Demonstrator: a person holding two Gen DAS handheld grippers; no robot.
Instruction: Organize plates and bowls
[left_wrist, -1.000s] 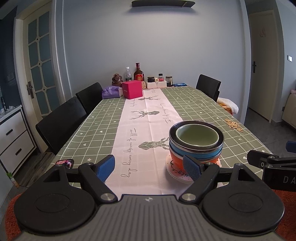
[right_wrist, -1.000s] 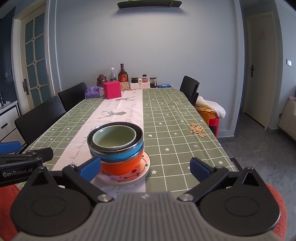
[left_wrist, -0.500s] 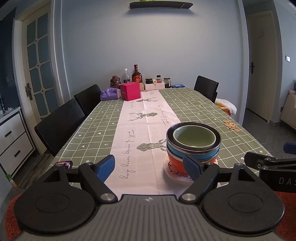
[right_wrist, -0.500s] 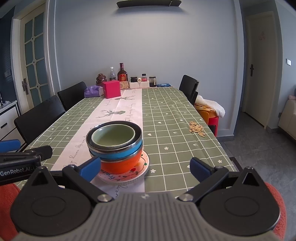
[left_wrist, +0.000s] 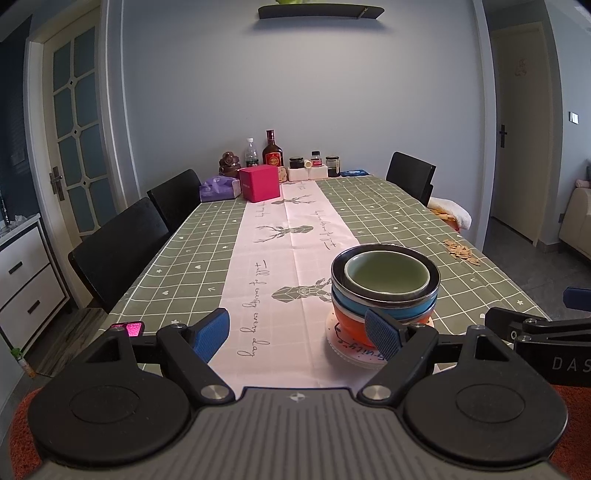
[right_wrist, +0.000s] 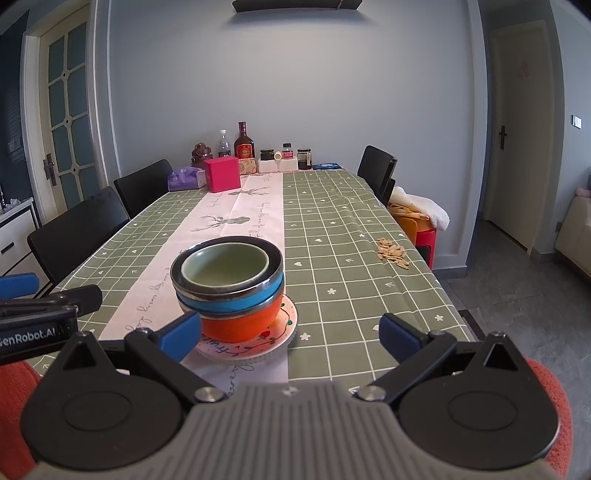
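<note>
Grey-walled dining room, long table (left_wrist: 388, 206) under a green checked cloth with a pale deer-print runner (left_wrist: 280, 258); pink box (left_wrist: 259, 182) and bottles far off at the wall end, a scatter of seeds (right_wrist: 392, 253) near the right edge

At the near end, on the runner: a white patterned plate (left_wrist: 347, 347) carrying an orange bowl (left_wrist: 347, 326), a blue bowl (left_wrist: 391, 312), a dark-rimmed steel bowl (left_wrist: 436, 284) and, nested on top, a small green bowl (left_wrist: 386, 275), all upright and seated one inside another

Over the last second, little altered: same stack in the same order, both wrist views merely lifted and tilted a touch, no bowl shifted. Judged from that, stacking likely finished, with nothing loose left on the cloth nearby

Left gripper (left_wrist: 297, 332) spread wide and empty, low over the runner just left of the stack; its right-hand pad overlaps the orange bowl in the left wrist view, contact impossible to tell

Right gripper (right_wrist: 291, 335) likewise spread wide, holding nothing, its left-hand pad in front of the plate's edge, the stack lying left of the gap between the pads
</note>
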